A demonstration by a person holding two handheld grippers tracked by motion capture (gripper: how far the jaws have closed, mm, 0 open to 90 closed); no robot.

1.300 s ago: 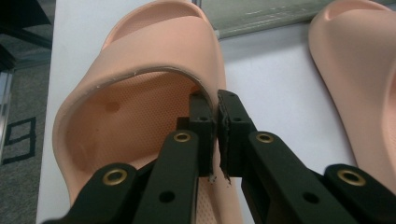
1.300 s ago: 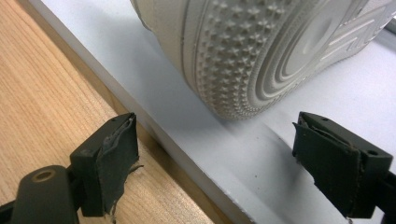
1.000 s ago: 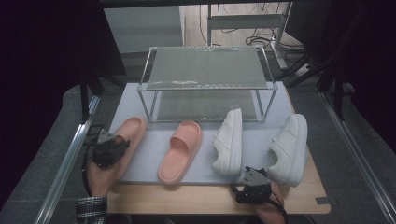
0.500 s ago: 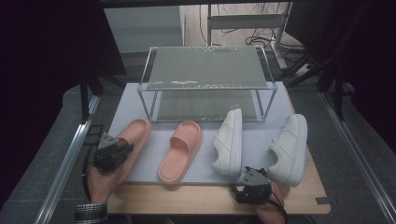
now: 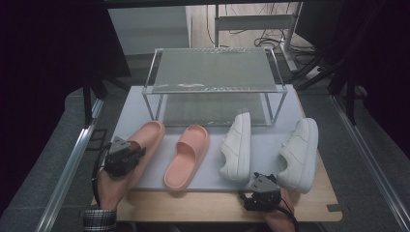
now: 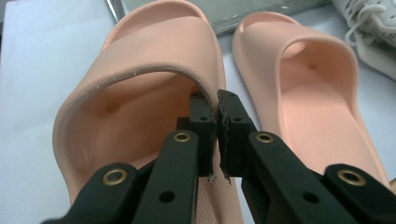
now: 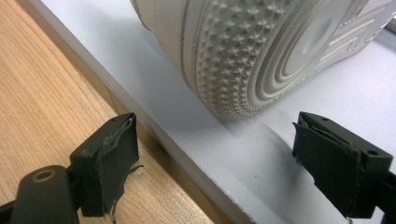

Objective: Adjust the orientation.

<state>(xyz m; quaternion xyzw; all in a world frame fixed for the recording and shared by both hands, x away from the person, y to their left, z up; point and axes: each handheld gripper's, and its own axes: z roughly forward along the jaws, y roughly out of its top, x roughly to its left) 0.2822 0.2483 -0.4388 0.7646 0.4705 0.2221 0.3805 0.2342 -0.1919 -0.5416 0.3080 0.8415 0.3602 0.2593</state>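
Two pink slides lie on a white board. My left gripper is shut on the strap edge of the left pink slide; the jaws pinch the strap's right side. The other pink slide lies just to its right. A white sneaker lies on its side, and a second white sneaker is farther right. My right gripper stands open at the board's front edge, with a white sneaker's sole just ahead of it.
A two-level metal rack with mesh shelves stands at the back of the board. The board rests on a wooden table. Metal rails run along both sides of the table.
My left gripper and the left pink slide it holds have shifted slightly to the right. The right gripper has stayed where it was.
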